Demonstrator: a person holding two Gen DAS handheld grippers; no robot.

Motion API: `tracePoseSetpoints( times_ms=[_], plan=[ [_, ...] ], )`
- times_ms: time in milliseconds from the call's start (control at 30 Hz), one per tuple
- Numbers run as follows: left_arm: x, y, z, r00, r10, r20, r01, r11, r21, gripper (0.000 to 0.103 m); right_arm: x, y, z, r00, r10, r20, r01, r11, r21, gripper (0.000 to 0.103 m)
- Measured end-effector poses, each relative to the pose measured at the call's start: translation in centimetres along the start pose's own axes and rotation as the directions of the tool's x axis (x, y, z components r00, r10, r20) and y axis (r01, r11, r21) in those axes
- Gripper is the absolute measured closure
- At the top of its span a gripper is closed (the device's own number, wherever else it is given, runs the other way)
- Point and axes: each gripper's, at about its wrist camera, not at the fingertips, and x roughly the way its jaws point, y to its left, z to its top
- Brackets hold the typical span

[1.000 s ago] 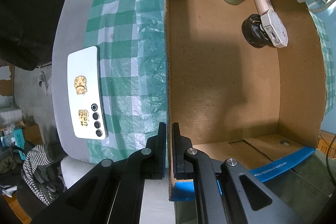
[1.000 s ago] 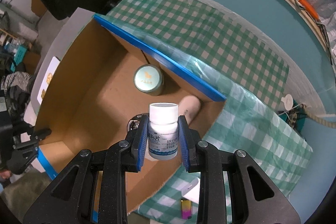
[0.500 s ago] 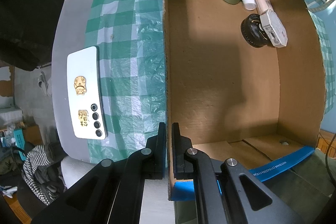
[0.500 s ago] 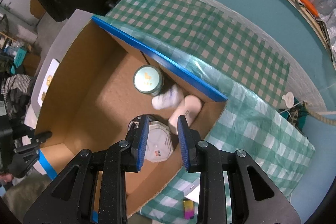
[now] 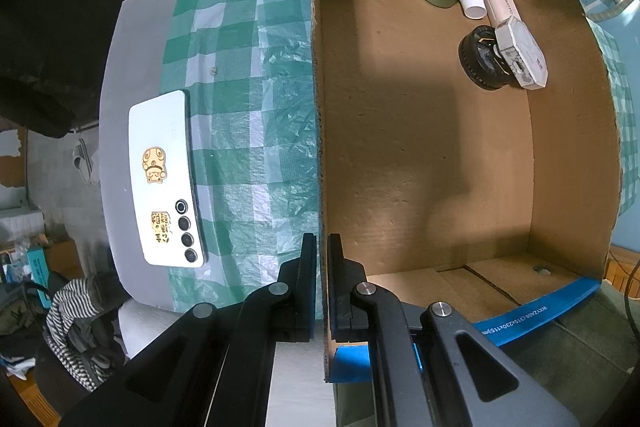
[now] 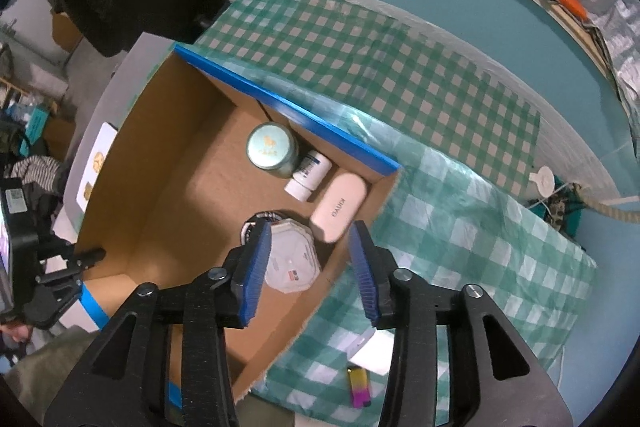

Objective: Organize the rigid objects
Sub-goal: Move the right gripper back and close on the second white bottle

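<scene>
**Right gripper hangs empty over box as pill bottle lies inside**

Right gripper (image 6: 310,267), which I run from afar, hangs above the open cardboard box (image 6: 160,163) with its blue-padded jaws apart; they have just been opening, and nothing sits between them. Below it the white pill bottle (image 6: 309,175) lies on its side on the box floor, wedged between the pale green round tin (image 6: 272,151) and the pinkish-white case (image 6: 339,207), close to the box's blue-taped far wall. A white octagonal box (image 6: 292,263) rests partly on a black round object (image 5: 480,59) just beside the case.

My left gripper (image 5: 322,283) points straight down, its jaws clamped together on the box's near side wall, one finger inside and one outside. Outside that wall, a white phone (image 5: 166,179) lies face down where the green checked cloth (image 5: 248,115) meets the grey tabletop (image 5: 128,75), gold stickers on its back. On the cloth beyond the box's right corner sit a small multicoloured lighter (image 6: 359,387) and a piece of white paper (image 6: 376,351).
</scene>
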Motion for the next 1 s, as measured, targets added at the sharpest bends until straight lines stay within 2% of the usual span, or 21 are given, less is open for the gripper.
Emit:
tracePoseSetpoints(
  times_ms=[433, 767, 1000],
  plan=[
    [-0.1, -0.1, 0.2, 1.000, 0.001, 0.000, -0.001, 1.000, 0.006, 0.098, -1.9, -4.3, -4.3, 1.000, -0.027, 0.014, 0.025, 0.988, 0.150, 0.044],
    [-0.4, -0.5, 0.5, 1.000, 0.002, 0.000, -0.002, 1.000, 0.015, 0.098, -1.5, -8.7, -9.7, 0.999, -0.021, -0.039, 0.031, 0.956, 0.293, 0.043],
    [-0.4, -0.6, 0.5, 1.000, 0.003, -0.004, -0.003, 1.000, 0.019, 0.098, -0.8, -11.0, -13.8, 0.996, -0.034, -0.080, 0.061, 0.927, 0.371, 0.034]
  ],
)
